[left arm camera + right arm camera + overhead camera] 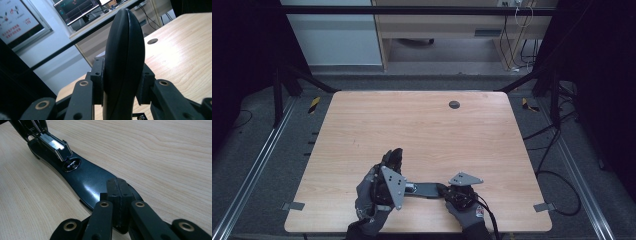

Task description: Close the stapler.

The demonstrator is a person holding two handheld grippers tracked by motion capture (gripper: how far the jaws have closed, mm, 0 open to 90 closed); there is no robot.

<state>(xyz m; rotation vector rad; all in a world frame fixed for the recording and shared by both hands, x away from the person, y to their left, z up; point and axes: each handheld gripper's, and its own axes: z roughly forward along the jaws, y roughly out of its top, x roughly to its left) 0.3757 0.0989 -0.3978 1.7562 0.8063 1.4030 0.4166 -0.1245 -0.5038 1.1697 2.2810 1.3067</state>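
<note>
A black stapler lies hinged open near the table's front edge. Its flat base rests on the wood, with the silver staple magazine angled up at its far end. The stapler's rounded top arm stands upright, and my left gripper is shut on it, one pad on each side. My right gripper is shut, its two pads pressed together and resting on the near end of the base with nothing between them. A gloved hand holds each gripper.
The light wooden table has a round dark cable hole near its far edge. Black frame bars and cables ring the table. A monitor and a desk stand beyond the far side.
</note>
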